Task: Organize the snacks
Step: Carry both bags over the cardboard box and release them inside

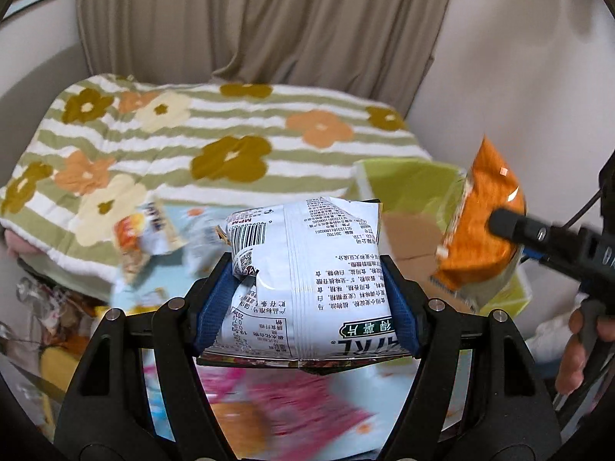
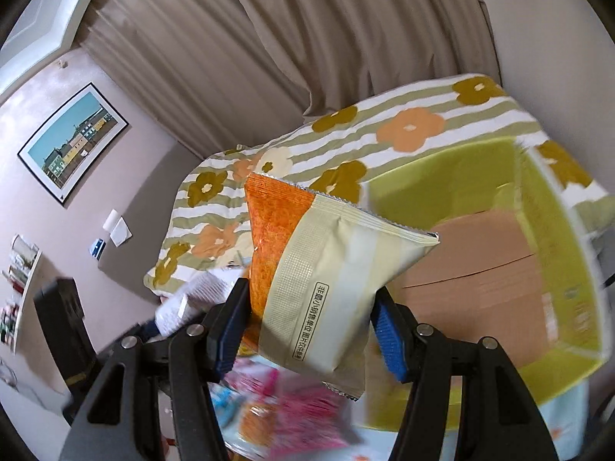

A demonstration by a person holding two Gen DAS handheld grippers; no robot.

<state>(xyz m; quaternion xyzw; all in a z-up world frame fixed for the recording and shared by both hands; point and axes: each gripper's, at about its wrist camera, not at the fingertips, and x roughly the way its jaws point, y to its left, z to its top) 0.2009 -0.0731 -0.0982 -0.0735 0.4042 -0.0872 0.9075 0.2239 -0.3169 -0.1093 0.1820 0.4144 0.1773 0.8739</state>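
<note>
My left gripper (image 1: 307,269) is shut on a white snack bag (image 1: 307,269) with black print and a barcode, held up above the table. My right gripper (image 2: 307,303) is shut on an orange and cream snack bag (image 2: 319,269), held in the air just left of the open green box (image 2: 553,238) with a brown cardboard bottom. In the left wrist view the orange bag (image 1: 484,223) and the right gripper (image 1: 499,226) hang over the green box (image 1: 407,176) at the right. Another small snack packet (image 1: 142,234) lies at the left, blurred.
A bed with a striped flower blanket (image 1: 215,146) lies behind the table. Pink and orange packets (image 1: 288,403) lie blurred below the grippers. Beige curtains (image 1: 269,19) hang at the back. A framed picture (image 2: 73,142) hangs on the left wall.
</note>
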